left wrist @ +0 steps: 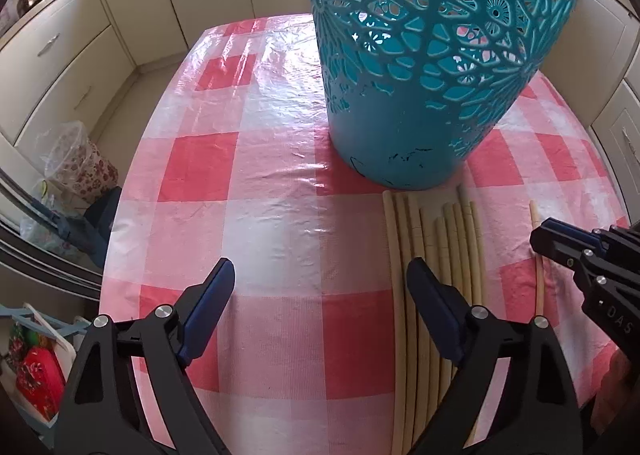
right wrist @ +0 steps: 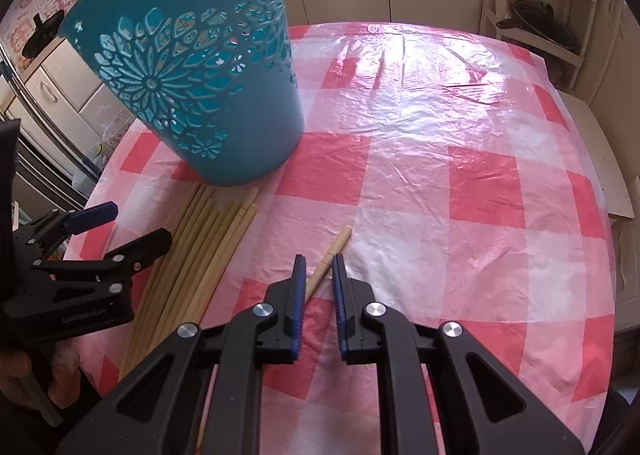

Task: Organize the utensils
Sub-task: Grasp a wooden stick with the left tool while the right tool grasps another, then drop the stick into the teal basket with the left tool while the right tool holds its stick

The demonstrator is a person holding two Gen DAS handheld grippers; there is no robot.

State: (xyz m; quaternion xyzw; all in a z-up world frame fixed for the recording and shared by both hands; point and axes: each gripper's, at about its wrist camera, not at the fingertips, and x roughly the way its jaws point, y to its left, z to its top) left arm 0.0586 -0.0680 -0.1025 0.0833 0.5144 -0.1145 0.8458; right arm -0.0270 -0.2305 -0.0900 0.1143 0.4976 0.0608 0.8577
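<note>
Chopsticks [left wrist: 436, 255] lie bundled near our table [left wrist: 280, 215] edge, before the bin [left wrist: 420, 75]. Our right hand-held gripper [right wrist: 319, 261] has nearly closed around one stray chopstick [right wrist: 330, 255]; our left hand-held gripper [left wrist: 320, 275] hangs wide, empty.

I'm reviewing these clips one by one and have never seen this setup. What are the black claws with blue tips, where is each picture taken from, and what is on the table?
There is no robot here. A person holds a hand-operated two-finger gripper in each hand, and each gripper carries a wide-angle camera that looks forward along its fingers. So one picture is the left gripper's own view and the other is the right gripper's.

On the red and white checked tablecloth stands a teal cut-out container. In front of it lies a bundle of pale chopsticks.

The left gripper is wide open over the bundle's edge and holds nothing. The right gripper has narrowed around a single chopstick lying apart from the bundle; whether its pads already press on it I cannot tell.
</note>
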